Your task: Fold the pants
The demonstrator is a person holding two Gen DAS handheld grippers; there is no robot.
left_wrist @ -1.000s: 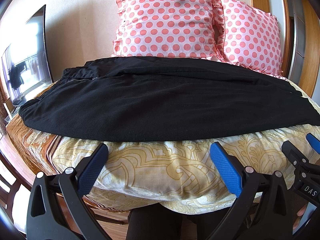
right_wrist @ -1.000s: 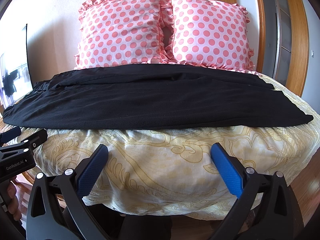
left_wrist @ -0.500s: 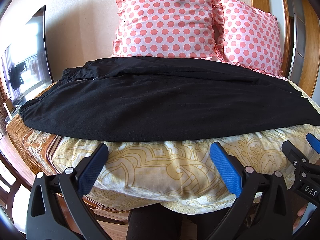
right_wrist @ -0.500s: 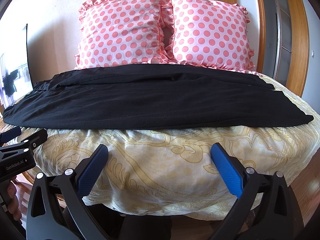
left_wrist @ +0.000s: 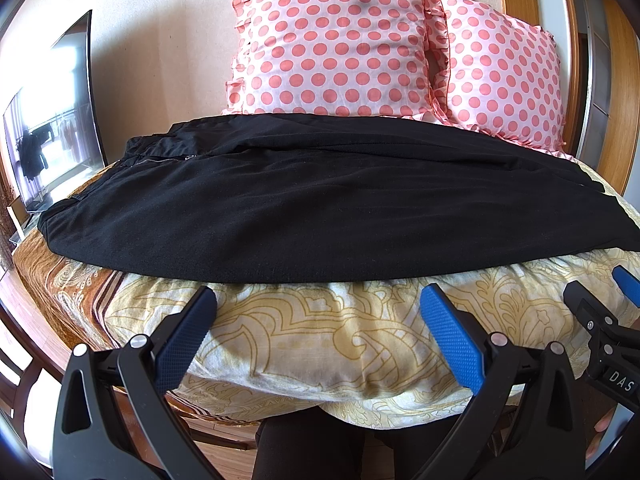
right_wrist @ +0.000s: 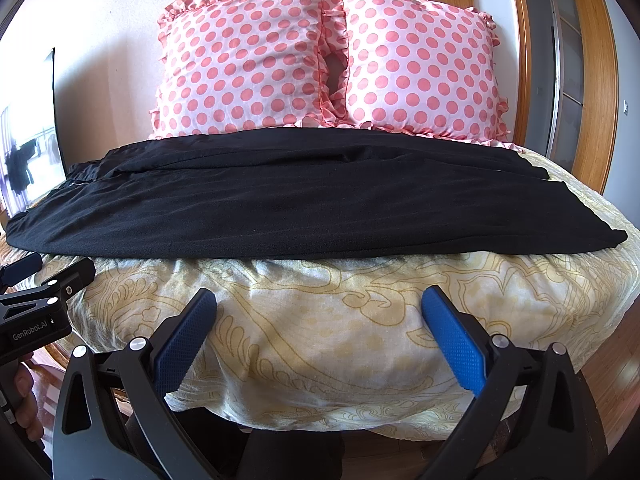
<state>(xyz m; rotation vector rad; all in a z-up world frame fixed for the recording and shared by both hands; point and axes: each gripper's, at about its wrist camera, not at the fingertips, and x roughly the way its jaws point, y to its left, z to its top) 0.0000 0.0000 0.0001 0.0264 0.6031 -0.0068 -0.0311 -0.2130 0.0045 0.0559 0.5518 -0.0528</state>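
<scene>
Presently both grippers' fingers stand spread and empty: left gripper (left_wrist: 318,312), right gripper (right_wrist: 318,312), each short of the bed (right_wrist: 360,320) edge. Beyond them, black pants (left_wrist: 320,208) lie flat across the bed, waistband leftward, before two pillows (right_wrist: 320,64).

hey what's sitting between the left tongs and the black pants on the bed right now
Only bare yellow patterned bedspread lies between the open left tongs and the near edge of the black pants, shown in the left wrist view.
</scene>
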